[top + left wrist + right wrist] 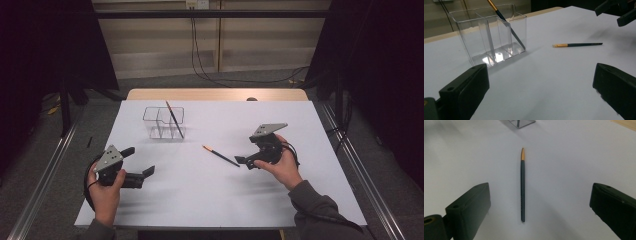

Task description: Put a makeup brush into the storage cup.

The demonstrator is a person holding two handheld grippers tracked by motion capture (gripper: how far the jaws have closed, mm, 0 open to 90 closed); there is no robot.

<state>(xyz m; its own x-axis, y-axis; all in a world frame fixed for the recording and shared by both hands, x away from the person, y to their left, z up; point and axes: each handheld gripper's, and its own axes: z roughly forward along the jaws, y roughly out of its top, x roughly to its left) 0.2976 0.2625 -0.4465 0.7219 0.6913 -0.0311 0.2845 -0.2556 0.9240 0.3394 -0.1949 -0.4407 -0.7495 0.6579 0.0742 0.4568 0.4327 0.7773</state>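
Pencil point(220, 155) lies flat on the white table point(200, 200), gold end toward the holder point(164, 123), dark end just before the right gripper point(242, 162); that gripper's jaws stand wide apart, nothing between them, aligned along the pencil. A second pencil point(174, 119) leans inside the clear holder; left gripper point(141, 161) sits well apart at the near left, jaws spread and holding nothing.

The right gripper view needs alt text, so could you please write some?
A slim dark pencil-like stick with a gold tip lies on the white table, centred between the right gripper's open black jaws. A clear plastic organiser's corner peeks in above.
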